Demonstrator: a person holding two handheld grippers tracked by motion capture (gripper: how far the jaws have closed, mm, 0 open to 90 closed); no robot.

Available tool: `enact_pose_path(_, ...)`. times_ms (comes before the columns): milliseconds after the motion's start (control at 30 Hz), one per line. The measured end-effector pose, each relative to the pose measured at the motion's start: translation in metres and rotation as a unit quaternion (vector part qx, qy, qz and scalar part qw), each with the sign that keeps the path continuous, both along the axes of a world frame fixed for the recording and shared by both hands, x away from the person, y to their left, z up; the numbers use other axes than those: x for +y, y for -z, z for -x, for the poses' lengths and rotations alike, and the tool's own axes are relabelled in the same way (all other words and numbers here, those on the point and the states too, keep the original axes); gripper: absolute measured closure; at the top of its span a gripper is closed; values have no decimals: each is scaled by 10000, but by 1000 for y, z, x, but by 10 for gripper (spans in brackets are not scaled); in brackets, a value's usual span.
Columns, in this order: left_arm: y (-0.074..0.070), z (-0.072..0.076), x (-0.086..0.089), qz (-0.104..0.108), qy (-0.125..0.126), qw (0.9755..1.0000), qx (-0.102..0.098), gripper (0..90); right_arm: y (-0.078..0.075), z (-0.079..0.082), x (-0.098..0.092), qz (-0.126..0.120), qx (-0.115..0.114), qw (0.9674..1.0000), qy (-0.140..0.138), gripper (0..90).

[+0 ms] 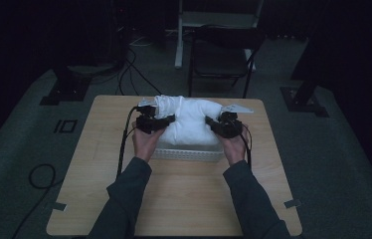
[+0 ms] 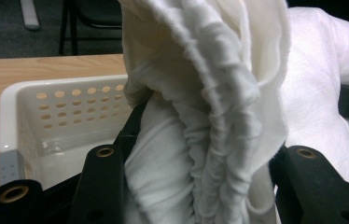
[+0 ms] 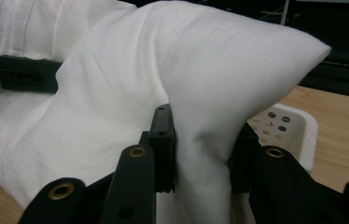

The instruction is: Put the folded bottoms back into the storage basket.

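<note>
- High view first: I see a white, soft, bulky cloth bundle (image 1: 190,122) held over a white perforated plastic basket (image 1: 189,154) that sits near the middle of the light wooden table (image 1: 174,199).
- My left gripper (image 1: 166,121) grips the bundle's left end and my right gripper (image 1: 213,124) its right end, one on each side, with the person's hands low against the basket's near wall.
- Left gripper view: the jaws are closed most of the way on a gathered, elasticated edge of the cloth (image 2: 210,116), which bunches thickly between them. Behind and to the left I see the basket's inside (image 2: 65,116), and what shows of it there holds nothing.
- Right gripper view: the jaws are pinched tight on a smooth fold of the same cloth (image 3: 200,93), narrowed to a waist at the grip and peaking above it. The basket's corner (image 3: 294,126) sits just behind the fold.
- Progress, as I judge it: the cloth is picked up and brought over the basket, so the carry looks done.
- Left to do, in my reading: lower and tuck the bundle inside, then let go on both sides. The cloth looks wider than the basket, so overhang at the ends is the risk I would watch.
</note>
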State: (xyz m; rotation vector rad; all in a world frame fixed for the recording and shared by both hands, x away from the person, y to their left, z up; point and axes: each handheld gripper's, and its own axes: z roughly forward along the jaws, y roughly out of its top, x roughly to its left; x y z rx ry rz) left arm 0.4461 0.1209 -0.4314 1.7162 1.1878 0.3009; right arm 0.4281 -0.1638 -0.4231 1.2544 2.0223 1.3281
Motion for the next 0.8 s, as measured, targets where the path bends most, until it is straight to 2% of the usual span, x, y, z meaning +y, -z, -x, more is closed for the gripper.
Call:
enact_pose_path(533,13,-10,-4,-73,-115,9997,187,518,11,-9,2,64,162,9998,73,702)
enact_pose_path(800,22,-17,-6,-174,-158,9993,302,518,18,-14,4,136,267,9995,138,702)
